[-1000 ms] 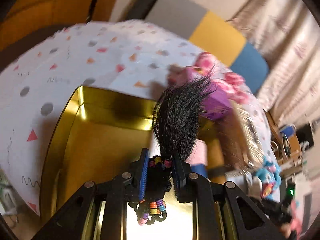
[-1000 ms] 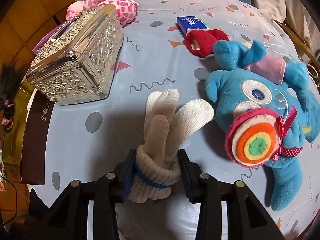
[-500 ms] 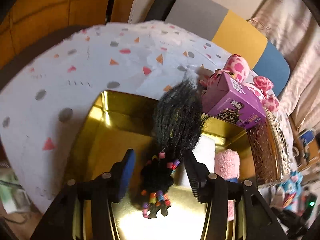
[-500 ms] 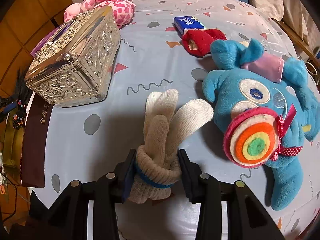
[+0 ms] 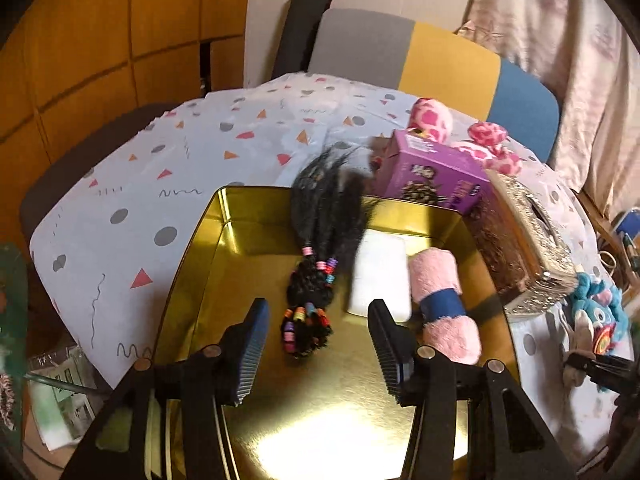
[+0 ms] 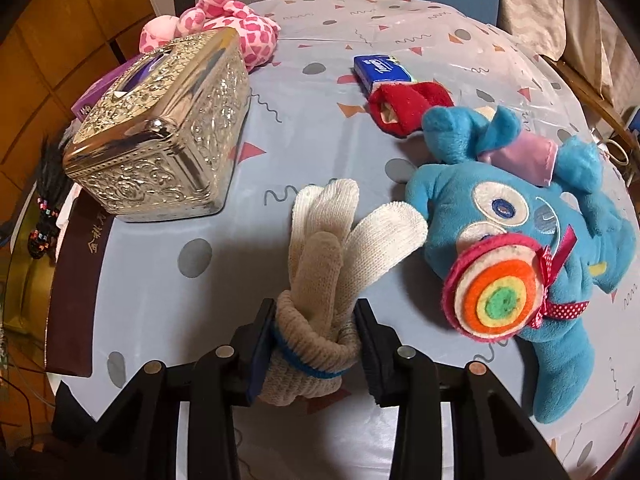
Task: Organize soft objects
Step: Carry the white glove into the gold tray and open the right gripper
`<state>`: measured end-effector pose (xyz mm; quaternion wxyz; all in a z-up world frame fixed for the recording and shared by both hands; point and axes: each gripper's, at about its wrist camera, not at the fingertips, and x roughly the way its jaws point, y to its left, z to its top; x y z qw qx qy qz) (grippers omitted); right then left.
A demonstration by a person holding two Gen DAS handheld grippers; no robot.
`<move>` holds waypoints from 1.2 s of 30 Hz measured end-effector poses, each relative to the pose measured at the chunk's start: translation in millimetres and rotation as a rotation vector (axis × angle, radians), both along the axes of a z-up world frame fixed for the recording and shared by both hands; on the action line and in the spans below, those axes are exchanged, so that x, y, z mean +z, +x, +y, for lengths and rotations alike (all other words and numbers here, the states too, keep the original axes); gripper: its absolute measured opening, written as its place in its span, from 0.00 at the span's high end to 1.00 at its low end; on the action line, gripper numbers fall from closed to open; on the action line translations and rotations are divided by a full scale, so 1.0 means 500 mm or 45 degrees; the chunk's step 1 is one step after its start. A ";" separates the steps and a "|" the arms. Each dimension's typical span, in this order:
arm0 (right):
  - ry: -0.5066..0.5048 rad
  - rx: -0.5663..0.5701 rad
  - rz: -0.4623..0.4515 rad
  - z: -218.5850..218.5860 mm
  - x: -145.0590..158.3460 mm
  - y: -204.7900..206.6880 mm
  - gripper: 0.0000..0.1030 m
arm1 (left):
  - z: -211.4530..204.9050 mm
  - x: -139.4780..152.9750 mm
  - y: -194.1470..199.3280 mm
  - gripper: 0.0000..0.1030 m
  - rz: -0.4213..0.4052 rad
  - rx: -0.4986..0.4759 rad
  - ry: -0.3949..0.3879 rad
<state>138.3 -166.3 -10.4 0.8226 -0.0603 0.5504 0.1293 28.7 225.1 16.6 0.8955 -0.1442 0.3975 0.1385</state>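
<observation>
Left gripper (image 5: pixel 318 334): I have its jaws spread wide, gripping nothing, held above the gold tin (image 5: pixel 208 240). The black hair bundle with coloured beads (image 5: pixel 320 264) lies loose in the tin between and just ahead of the jaws, touching neither; its free end reaches over the tin's far rim. In the tin to its right lie a white flat pad (image 5: pixel 380 272) and, against that, a rolled pink towel with a blue band (image 5: pixel 442 300).

Right gripper (image 6: pixel 316 344): jaws clamped on the cuff of a bundled cream knit glove (image 6: pixel 324 264), its blue elastic band at the pinch point, fingers fanned forward over the patterned surface (image 6: pixel 312 128).

Elsewhere on the surface:
- blue plush toy with a rainbow felt disc (image 6: pixel 528 248), just right of the glove
- red sock (image 6: pixel 408 106), beyond the plush, touching a blue tissue pack (image 6: pixel 380 70)
- embossed silver tissue box (image 6: pixel 164 140), left of the glove, beside the tin
- purple carton (image 5: pixel 436 172) behind the tin
- pink spotted plush (image 6: pixel 236 28) at the far edge
</observation>
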 end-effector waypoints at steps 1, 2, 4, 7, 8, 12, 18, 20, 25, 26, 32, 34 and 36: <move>0.003 0.000 -0.005 0.003 0.005 -0.005 0.63 | -0.005 0.004 -0.002 0.50 -0.006 -0.002 0.005; 0.010 0.002 -0.012 0.005 0.009 -0.009 0.63 | -0.013 0.008 -0.007 0.48 -0.015 -0.004 0.016; 0.041 0.007 -0.031 0.013 0.024 -0.023 0.63 | -0.025 0.014 -0.011 0.45 -0.022 -0.011 0.042; 0.108 0.032 -0.073 0.039 0.057 -0.045 0.63 | -0.039 0.019 -0.018 0.43 -0.030 -0.024 0.067; 0.123 0.046 -0.080 0.049 0.064 -0.050 0.63 | -0.043 0.020 -0.020 0.41 -0.034 -0.027 0.069; 0.165 0.152 -0.130 0.115 0.107 -0.072 0.63 | -0.048 0.022 -0.029 0.38 -0.042 -0.022 0.086; 0.262 0.340 -0.176 0.233 0.159 -0.100 0.63 | -0.034 0.018 -0.037 0.36 -0.034 -0.001 0.079; 0.292 0.405 -0.172 0.278 0.166 -0.105 0.63 | -0.027 0.015 -0.040 0.36 -0.032 0.006 0.068; 0.307 0.560 -0.143 0.396 0.159 -0.113 0.63 | 0.013 0.013 -0.053 0.36 -0.040 0.066 0.025; 0.306 0.586 -0.135 0.415 0.154 -0.114 0.63 | 0.023 0.013 -0.057 0.35 -0.042 0.082 0.022; 0.247 0.693 -0.041 0.520 0.083 -0.101 0.63 | 0.074 0.005 -0.082 0.30 -0.038 0.155 0.011; 0.233 0.706 0.011 0.544 0.056 -0.095 0.61 | 0.083 -0.003 -0.086 0.30 -0.023 0.171 0.001; 0.215 0.688 0.054 0.561 0.026 -0.086 0.59 | 0.090 -0.011 -0.089 0.30 -0.012 0.179 -0.020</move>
